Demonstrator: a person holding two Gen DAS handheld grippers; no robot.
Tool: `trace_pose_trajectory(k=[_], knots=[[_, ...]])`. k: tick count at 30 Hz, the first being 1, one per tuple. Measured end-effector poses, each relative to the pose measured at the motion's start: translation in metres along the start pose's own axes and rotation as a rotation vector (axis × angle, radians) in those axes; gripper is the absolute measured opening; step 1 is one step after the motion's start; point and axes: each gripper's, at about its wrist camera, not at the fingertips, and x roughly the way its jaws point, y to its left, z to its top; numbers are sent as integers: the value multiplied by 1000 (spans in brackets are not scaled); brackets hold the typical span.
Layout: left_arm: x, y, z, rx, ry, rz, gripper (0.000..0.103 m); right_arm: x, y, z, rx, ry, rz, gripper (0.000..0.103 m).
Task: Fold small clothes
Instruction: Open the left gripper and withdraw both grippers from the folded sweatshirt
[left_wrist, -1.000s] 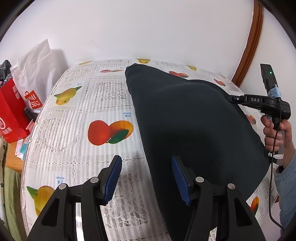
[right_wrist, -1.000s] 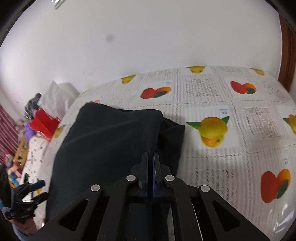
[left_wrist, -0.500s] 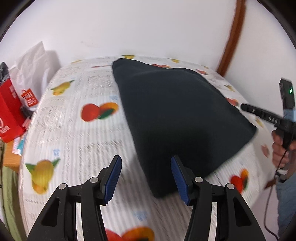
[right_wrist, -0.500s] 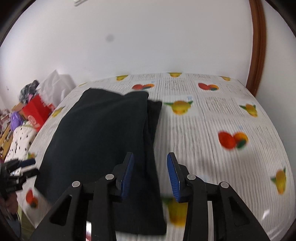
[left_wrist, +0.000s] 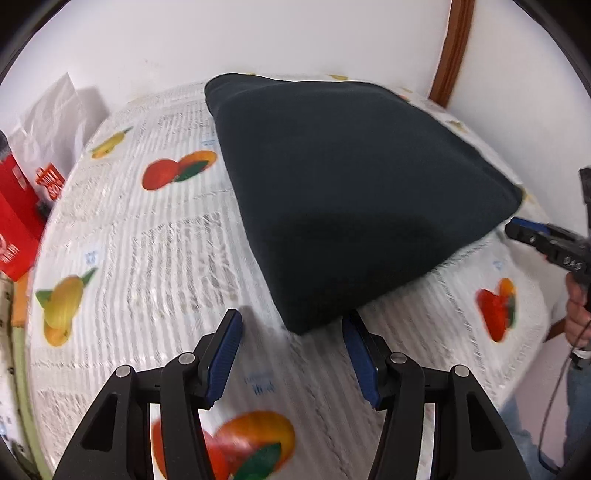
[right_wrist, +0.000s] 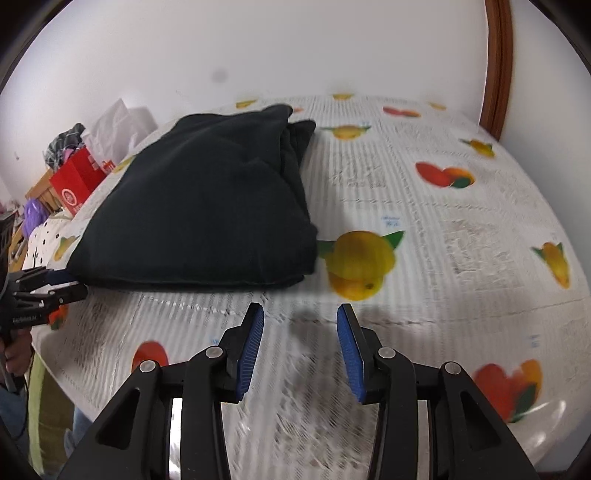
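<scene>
Both grippers have backed away from the cloth since a second ago, when the right one was pinched shut on its edge. Nearest the lens, the left gripper (left_wrist: 291, 350) stands with its blue pads wide apart and nothing between them, hovering over the fruit-print tablecloth (left_wrist: 147, 240) just short of the garment's near corner at 12 o'clock. The right gripper (right_wrist: 300, 345) is likewise spread and empty, above bare cloth, with the garment off at 10 o'clock. Farther on, the dark garment (right_wrist: 207, 206) lies flat on the table as a compact, layered packet; stacked edges show along its right side. Beyond it, at 9 o'clock, a red bag (right_wrist: 75, 182) and clutter sit off the table. Judging by the layers, this piece looks folded; what remains is perhaps a final tidy or setting it aside.
</scene>
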Motion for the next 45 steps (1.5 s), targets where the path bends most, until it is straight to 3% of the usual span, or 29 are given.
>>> trace_pose_trajectory(k=[7, 22, 32, 39, 42, 45], knots=[[9, 11, 17, -32, -29, 15, 56, 30, 19, 21, -9, -5, -30, 41], [38, 38, 62, -132, -16, 45, 56, 67, 13, 64, 134, -4, 21, 41], [13, 37, 47, -171, -49, 23, 56, 40, 18, 56, 123, -35, 1, 41], [-12, 35, 39, -181, -98, 9, 56, -12, 18, 60, 88, -226, 7, 43], [-20, 36, 41, -206, -117, -4, 56, -2, 21, 70, 109, -211, 4, 44], [-33, 37, 42, -208, -146, -8, 57, 22, 24, 73, 116, -140, -93, 44]])
